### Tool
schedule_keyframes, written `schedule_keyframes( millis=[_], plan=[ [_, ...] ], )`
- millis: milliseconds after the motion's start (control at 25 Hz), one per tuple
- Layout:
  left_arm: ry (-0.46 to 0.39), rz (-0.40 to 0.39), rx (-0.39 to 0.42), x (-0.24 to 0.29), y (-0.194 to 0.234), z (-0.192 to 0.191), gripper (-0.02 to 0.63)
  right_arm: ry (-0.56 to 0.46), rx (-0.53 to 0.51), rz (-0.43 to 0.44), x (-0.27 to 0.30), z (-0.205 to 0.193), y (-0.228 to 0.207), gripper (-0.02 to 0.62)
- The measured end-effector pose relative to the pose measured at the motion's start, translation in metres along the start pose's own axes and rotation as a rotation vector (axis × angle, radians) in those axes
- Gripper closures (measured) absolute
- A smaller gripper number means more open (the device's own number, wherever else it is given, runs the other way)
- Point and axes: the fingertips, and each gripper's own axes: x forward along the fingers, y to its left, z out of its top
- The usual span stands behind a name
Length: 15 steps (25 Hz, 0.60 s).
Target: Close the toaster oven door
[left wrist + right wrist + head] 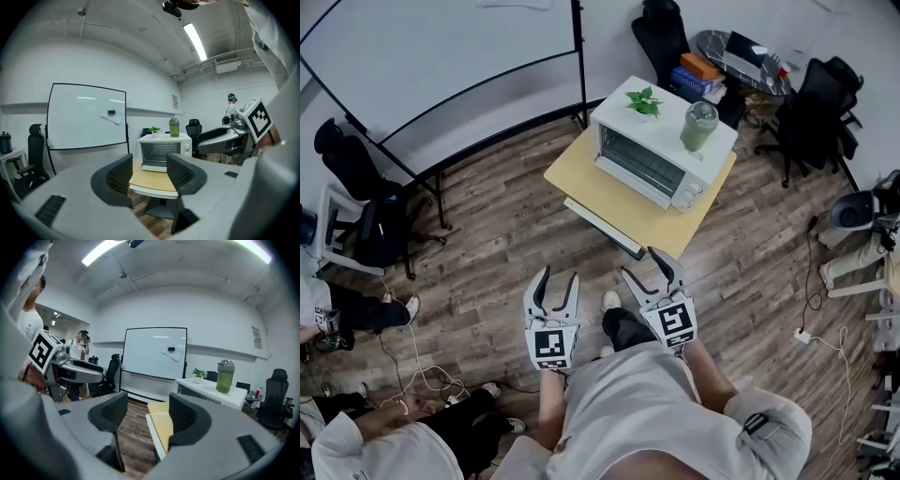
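Two grippers, left gripper and right gripper, gape empty; I count one boxy white toaster oven, far edge of table.

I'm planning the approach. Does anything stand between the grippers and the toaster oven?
Nothing visible does. Only wood floor lies between the left gripper, the right gripper and the table; its top before the toaster oven is bare. The plant and bottle stand on top of the oven.
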Motion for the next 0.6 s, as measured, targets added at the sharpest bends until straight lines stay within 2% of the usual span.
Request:
schedule_keyframes(
  millis=[600],
  plan=[
    [0.077, -0.031, 0.014, 0.12, 0.027, 0.0, 0.383, 0.05, 0.053, 0.006, 0.087, -0.014, -0.078, 0.318]
  ],
)
